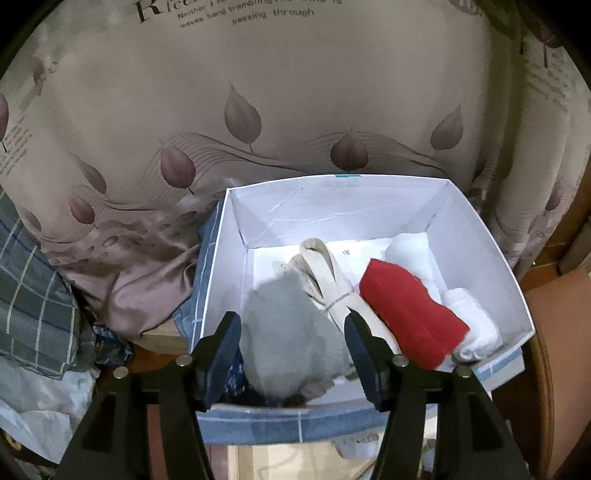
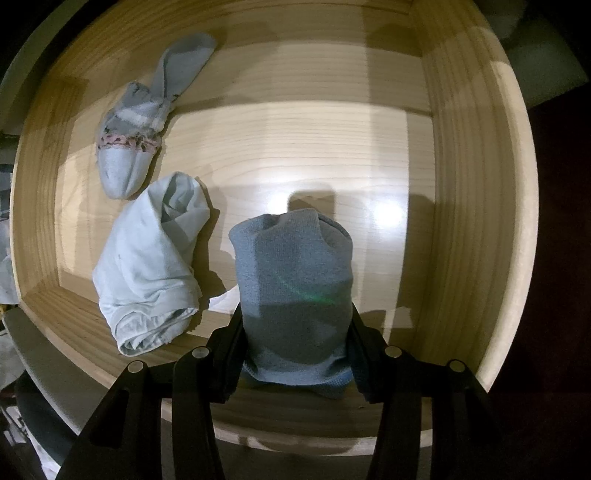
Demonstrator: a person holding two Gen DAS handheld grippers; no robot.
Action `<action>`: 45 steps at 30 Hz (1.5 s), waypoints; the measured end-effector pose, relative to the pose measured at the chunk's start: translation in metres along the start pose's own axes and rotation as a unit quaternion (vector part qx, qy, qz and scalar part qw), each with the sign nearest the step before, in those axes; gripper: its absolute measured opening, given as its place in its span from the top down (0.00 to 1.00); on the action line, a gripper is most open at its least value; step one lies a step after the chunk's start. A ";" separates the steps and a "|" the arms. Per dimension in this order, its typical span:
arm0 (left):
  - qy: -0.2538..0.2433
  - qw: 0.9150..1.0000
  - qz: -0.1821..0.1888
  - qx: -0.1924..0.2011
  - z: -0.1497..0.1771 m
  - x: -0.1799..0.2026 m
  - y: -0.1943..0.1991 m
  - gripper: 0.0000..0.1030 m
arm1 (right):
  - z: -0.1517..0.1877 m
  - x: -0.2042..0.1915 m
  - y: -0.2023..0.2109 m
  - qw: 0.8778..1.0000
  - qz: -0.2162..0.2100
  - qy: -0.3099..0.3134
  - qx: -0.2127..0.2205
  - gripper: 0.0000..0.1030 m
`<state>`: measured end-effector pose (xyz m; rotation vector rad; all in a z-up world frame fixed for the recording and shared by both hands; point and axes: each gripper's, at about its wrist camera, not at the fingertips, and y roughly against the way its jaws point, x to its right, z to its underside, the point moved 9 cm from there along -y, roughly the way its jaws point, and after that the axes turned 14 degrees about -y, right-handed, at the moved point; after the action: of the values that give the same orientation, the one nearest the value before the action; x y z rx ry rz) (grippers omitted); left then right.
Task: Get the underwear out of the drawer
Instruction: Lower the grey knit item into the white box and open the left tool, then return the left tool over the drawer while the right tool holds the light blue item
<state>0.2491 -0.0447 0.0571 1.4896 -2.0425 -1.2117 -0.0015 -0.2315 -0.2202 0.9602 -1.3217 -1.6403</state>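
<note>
In the right wrist view my right gripper [image 2: 295,332] is shut on a rolled blue-grey underwear [image 2: 295,273], held over the wooden drawer [image 2: 476,206]. A pale mint rolled underwear [image 2: 147,266] and a light sock with a pink band [image 2: 133,129] lie on the drawer floor to the left. In the left wrist view my left gripper [image 1: 291,343] is open over a white box [image 1: 480,229]. Between its fingers lies a grey rolled garment [image 1: 291,339], not gripped. The box also holds a beige bundle [image 1: 332,280], a red roll [image 1: 410,310] and white rolls [image 1: 469,321].
A leaf-print curtain [image 1: 258,110] hangs behind the box. A plaid cloth [image 1: 33,288] and white bags lie at the left. A wooden surface [image 1: 550,350] shows at the right. The drawer's right and back walls [image 2: 258,29] are close.
</note>
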 end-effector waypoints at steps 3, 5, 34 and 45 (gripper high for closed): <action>-0.008 1.000 0.013 -0.005 0.013 0.004 0.010 0.42 | 0.000 -0.001 -0.001 1.000 0.002 -0.001 0.000 0.54; -0.018 0.999 0.025 -0.016 0.028 0.009 0.015 0.42 | 0.000 -0.001 -0.002 1.000 0.003 -0.001 0.000 0.54; 0.092 0.990 0.007 -0.103 0.244 0.030 -0.023 0.42 | 0.003 -0.019 -0.009 0.999 0.033 0.002 0.001 0.54; 0.098 0.991 0.001 -0.087 0.244 0.025 -0.021 0.42 | -0.001 -0.016 -0.018 0.999 0.041 0.003 -0.007 0.54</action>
<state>0.0843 0.0375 -0.1058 1.4601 -1.7647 -1.1590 0.0031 -0.2144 -0.2363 0.8892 -1.3269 -1.5815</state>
